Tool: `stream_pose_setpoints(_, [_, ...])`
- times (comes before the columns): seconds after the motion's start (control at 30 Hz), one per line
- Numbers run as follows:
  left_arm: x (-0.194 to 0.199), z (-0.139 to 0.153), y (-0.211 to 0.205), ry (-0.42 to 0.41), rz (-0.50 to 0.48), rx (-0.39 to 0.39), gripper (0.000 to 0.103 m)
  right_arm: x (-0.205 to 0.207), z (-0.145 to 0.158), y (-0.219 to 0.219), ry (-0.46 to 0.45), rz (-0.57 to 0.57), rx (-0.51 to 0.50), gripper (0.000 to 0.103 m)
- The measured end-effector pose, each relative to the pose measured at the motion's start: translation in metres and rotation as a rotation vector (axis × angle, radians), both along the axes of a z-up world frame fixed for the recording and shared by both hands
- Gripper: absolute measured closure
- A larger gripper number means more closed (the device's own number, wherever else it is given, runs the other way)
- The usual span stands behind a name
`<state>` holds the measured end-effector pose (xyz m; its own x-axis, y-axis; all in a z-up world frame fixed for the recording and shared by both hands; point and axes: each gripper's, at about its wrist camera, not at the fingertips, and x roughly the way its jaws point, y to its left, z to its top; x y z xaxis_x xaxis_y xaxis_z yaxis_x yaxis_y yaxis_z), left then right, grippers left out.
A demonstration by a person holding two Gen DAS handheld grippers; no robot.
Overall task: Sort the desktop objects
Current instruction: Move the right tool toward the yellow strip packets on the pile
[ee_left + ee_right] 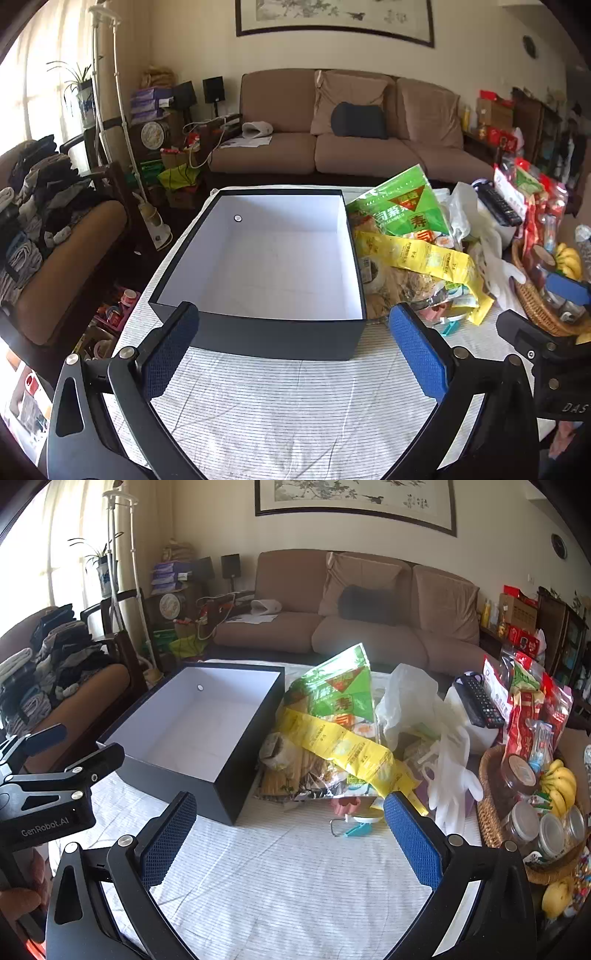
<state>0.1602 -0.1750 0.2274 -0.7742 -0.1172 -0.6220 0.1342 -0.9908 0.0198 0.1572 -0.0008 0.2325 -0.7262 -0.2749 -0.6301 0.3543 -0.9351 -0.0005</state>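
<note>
two gripper sets (293, 347) (290, 830) agape, one box (280, 332)

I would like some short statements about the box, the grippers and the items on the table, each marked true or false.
1. The dark box is empty inside. True.
2. The left gripper is shut on a packet. False: it is open and holds nothing.
3. The green seaweed packet lies inside the box. False: it leans on the pile beside the box.
4. The bananas are in the wicker basket. True.
5. The remote control lies on the striped cloth in front of the right gripper. False: it rests farther back, on a white bag near the red packets.
</note>
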Motion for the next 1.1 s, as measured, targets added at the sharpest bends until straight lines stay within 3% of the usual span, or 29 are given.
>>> stream_pose_setpoints(0.5, [-0.005,-0.010,0.040,-0.015,-0.066,-0.003,0.000,-0.004,-0.007,0.061,-0.021,-0.120,-0.011,0.000])
stream_pose_setpoints(1.1, [-0.060,-0.049,0.090,-0.090,-0.155,0.062,0.000,-0.052,-0.038,0.131,-0.083,-0.190,-0.009,0.000])
